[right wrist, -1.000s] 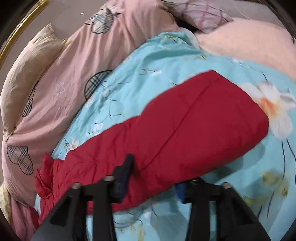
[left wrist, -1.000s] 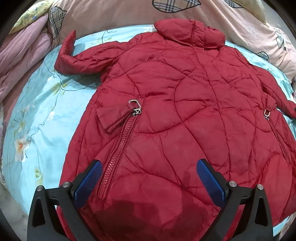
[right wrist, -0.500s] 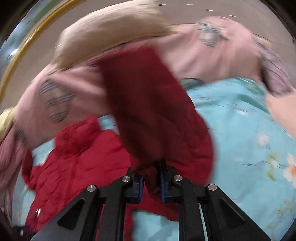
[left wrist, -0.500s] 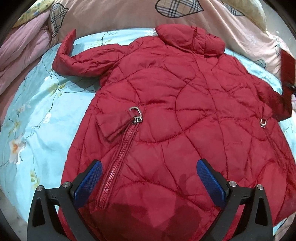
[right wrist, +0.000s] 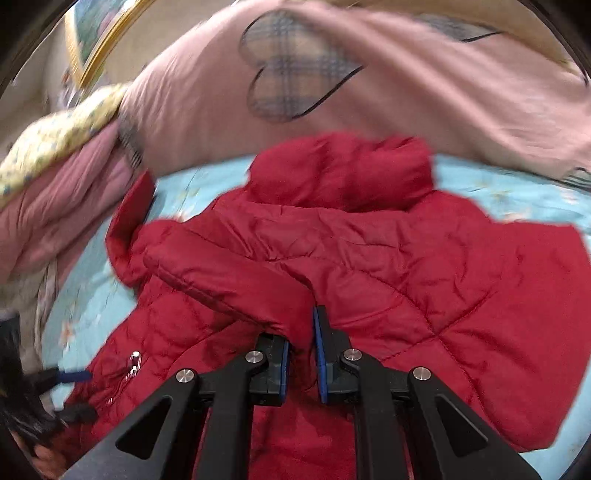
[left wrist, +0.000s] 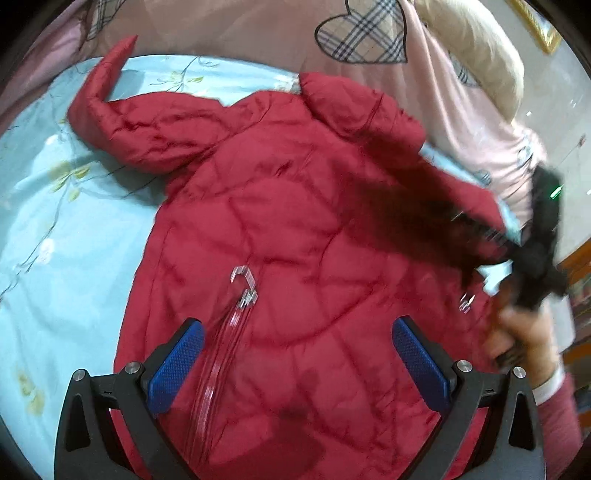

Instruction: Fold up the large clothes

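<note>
A red quilted jacket (left wrist: 280, 229) lies spread on a light blue floral sheet (left wrist: 55, 221), collar at the far end. Its left sleeve (left wrist: 122, 122) sticks out to the far left. My left gripper (left wrist: 299, 362) is open above the jacket's lower part, next to a side zipper (left wrist: 236, 310). My right gripper (right wrist: 301, 354) is shut on the right sleeve's cuff (right wrist: 236, 284) and holds the sleeve over the jacket's body (right wrist: 424, 266). In the left wrist view the right gripper (left wrist: 532, 254) shows blurred at the right with the dark, blurred sleeve (left wrist: 424, 210).
A pink quilt with plaid hearts (left wrist: 362, 33) is piled along the far edge of the bed; it also shows in the right wrist view (right wrist: 295, 85). Pink and yellow bedding (right wrist: 55, 192) is heaped at the far left.
My right gripper closed on the right sleeve's end, lifted it off the sheet and carried it across over the jacket's body. My left gripper stayed open and shifted forward over the jacket.
</note>
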The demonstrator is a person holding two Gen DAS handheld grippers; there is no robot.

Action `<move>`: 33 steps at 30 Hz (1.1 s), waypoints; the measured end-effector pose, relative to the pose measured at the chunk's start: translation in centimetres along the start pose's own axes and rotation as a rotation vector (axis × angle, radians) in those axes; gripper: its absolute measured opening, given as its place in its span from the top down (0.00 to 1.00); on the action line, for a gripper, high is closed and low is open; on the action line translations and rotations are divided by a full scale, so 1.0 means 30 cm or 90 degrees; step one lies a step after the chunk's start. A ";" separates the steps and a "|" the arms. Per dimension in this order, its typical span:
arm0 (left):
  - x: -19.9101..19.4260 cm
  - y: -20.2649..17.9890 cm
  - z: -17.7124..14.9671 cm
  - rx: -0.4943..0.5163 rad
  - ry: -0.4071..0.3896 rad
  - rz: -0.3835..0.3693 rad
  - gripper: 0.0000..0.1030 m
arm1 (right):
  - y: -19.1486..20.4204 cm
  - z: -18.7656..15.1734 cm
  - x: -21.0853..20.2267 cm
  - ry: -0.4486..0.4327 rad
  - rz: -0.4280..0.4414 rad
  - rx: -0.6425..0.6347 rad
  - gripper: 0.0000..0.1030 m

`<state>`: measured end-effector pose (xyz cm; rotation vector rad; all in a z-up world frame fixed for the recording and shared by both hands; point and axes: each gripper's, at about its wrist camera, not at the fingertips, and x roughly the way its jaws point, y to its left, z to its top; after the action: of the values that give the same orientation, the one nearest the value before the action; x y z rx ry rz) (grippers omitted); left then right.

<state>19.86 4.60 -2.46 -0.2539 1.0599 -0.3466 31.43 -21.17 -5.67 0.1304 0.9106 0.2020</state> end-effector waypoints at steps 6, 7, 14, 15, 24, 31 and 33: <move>0.052 0.076 0.139 -0.048 0.013 -0.063 0.02 | 0.102 -0.046 0.133 0.039 0.039 -0.027 0.89; 0.065 0.088 0.162 -0.058 0.015 -0.072 0.02 | 0.117 -0.051 0.145 0.037 0.046 -0.030 0.89; 0.251 0.170 0.362 -0.151 0.057 -0.174 0.10 | 0.154 -0.059 0.170 0.024 0.045 -0.047 0.85; 0.279 0.180 0.384 -0.168 0.067 -0.200 0.13 | 0.153 -0.061 0.173 0.025 0.047 -0.046 0.84; 0.535 0.201 0.469 -0.170 0.126 -0.220 0.87 | 0.148 -0.071 0.169 0.027 0.041 -0.040 0.80; 0.458 0.221 0.452 -0.083 0.046 -0.097 0.90 | 0.077 -0.109 0.034 0.018 0.042 -0.009 0.62; 0.435 0.209 0.446 -0.047 0.029 -0.056 0.90 | 0.011 -0.106 -0.024 -0.009 0.019 0.028 0.62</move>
<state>38.43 5.69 -8.99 -0.3603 1.1102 -0.3943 28.45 -20.94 -6.99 0.1868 0.8999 0.2090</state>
